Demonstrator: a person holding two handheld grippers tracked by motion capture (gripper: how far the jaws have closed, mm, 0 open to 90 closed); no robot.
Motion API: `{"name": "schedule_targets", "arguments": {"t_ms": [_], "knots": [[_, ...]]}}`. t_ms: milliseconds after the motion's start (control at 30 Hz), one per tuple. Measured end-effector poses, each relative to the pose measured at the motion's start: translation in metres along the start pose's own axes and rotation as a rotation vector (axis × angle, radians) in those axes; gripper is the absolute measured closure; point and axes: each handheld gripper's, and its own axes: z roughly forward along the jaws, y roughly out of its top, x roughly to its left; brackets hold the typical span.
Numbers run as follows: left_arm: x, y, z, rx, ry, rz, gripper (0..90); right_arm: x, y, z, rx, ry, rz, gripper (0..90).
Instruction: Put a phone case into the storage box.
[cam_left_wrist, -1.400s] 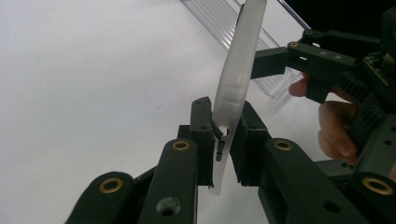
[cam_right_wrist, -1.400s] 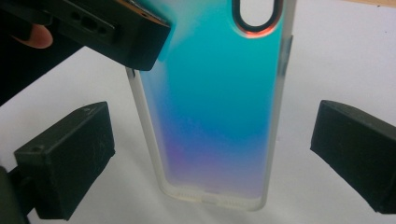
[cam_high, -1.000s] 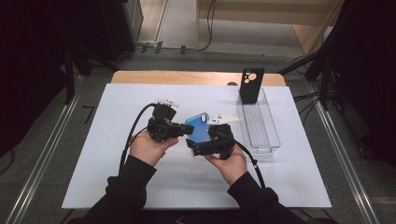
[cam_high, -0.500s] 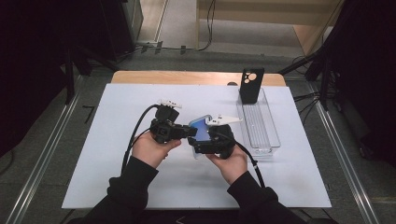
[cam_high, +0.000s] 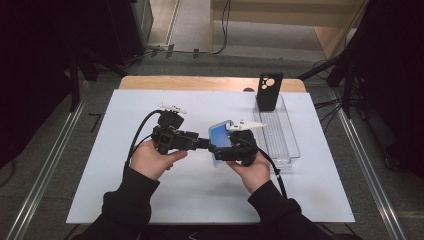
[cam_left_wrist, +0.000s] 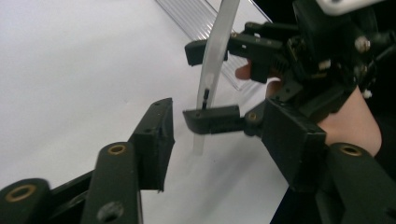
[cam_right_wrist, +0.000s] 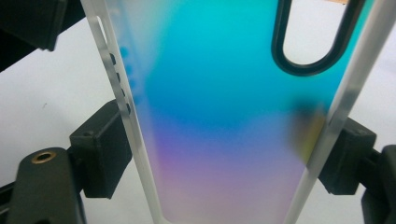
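The right gripper (cam_high: 222, 147) clamps the phone case (cam_high: 221, 135) by its edges (upright); the left gripper (cam_left_wrist: 212, 126), jaws wide at nine o'clock, must close on it next.

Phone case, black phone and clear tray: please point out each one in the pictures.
phone case (cam_right_wrist: 224, 121): right gripper view, middle of its blue back.
black phone (cam_high: 269, 92): high view, middle of its back, below the camera ring.
clear tray (cam_high: 280, 137): high view, bare ribbed floor.

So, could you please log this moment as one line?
right gripper: shut on phone case | left gripper: open beside case edge | black phone: upright in clear tray
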Motion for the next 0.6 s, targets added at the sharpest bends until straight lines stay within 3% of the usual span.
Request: {"name": "schedule_targets", "arguments": {"t_ms": [300, 500, 600], "knots": [[0.01, -0.013, 0.004, 0.048, -0.006, 0.048, 39.0, -0.01, 0.002, -0.004, -0.005, -0.001, 0.012, 16.0], [0.018, -0.025, 0.007, 0.035, -0.033, 0.062, 36.2, -0.014, 0.003, -0.008, -0.009, 0.018, 0.002, 16.0], [0.022, -0.034, 0.009, 0.04, -0.024, 0.072, 36.2, -0.015, 0.004, -0.009, -0.007, 0.028, -0.002, 16.0]]}}
